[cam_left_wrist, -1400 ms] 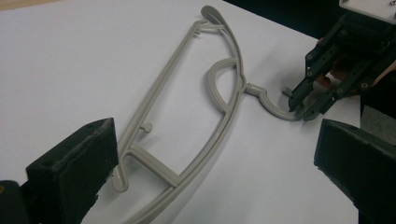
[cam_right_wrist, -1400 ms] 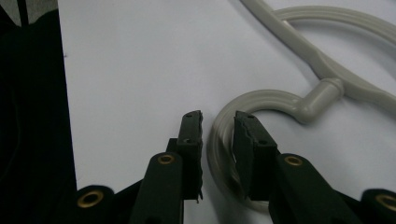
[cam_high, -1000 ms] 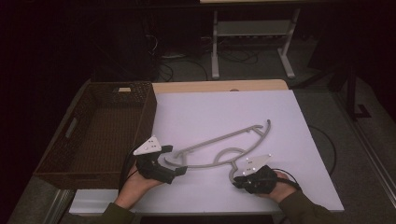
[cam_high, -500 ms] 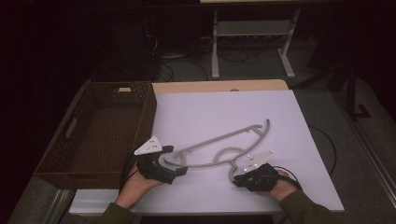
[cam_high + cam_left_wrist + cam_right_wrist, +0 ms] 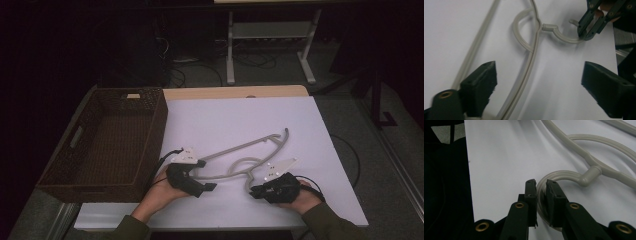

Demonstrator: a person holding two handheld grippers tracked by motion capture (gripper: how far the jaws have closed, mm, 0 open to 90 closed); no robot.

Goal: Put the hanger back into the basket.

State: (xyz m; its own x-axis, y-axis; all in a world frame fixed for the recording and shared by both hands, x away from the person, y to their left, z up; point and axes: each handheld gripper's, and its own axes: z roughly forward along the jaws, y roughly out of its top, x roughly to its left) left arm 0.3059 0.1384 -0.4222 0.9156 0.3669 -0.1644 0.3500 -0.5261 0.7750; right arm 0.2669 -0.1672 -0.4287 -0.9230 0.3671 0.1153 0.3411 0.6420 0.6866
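Big white table (image 5: 235, 120) with a brown wicker basket (image 5: 107, 140) sitting on its left edge, looks like the drop-off spot. The grey plastic clothes hanger (image 5: 240, 152) lies flat on the sheet just right of the basket. Right gripper (image 5: 541, 187) is pinched on the hanger's hook (image 5: 554, 176), probably pinning it so it won't slide. Left gripper (image 5: 539, 75) is spread wide, jaws just starting to close, straddling the hanger's arm without touching it, so I'd guess it's lining up a second grab.
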